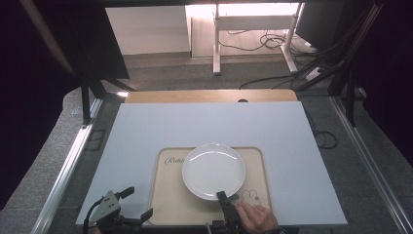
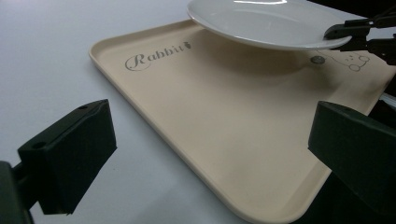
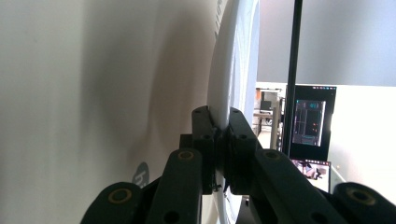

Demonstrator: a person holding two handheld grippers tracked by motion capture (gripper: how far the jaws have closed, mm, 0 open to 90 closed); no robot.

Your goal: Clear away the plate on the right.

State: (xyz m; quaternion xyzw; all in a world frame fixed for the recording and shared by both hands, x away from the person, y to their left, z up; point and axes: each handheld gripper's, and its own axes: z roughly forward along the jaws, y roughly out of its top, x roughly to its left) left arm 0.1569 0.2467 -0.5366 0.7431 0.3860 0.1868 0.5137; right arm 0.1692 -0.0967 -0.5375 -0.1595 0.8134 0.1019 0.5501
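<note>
Two grippers: your right gripper [image 1: 223, 195] pinches the plate [image 1: 213, 170] rim at 6 o'clock over the tray [image 1: 168, 200]; your left gripper [image 1: 136, 202] stands wide, empty.

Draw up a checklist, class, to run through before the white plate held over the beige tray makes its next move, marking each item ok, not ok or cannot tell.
1. Right tongs clamped on the white plate at its near rim: ok; the right gripper view shows both jaws pinching the rim.
2. Plate lifted off the beige tray: ok; the left gripper view shows a shadowed gap beneath it.
3. Plate level: cannot tell.
4. Left tongs out of the way: ok; open and apart from the plate, at the tray's near left corner.
5. Tray surface bare: ok.
6. Grip firm enough to carry: cannot tell.
</note>
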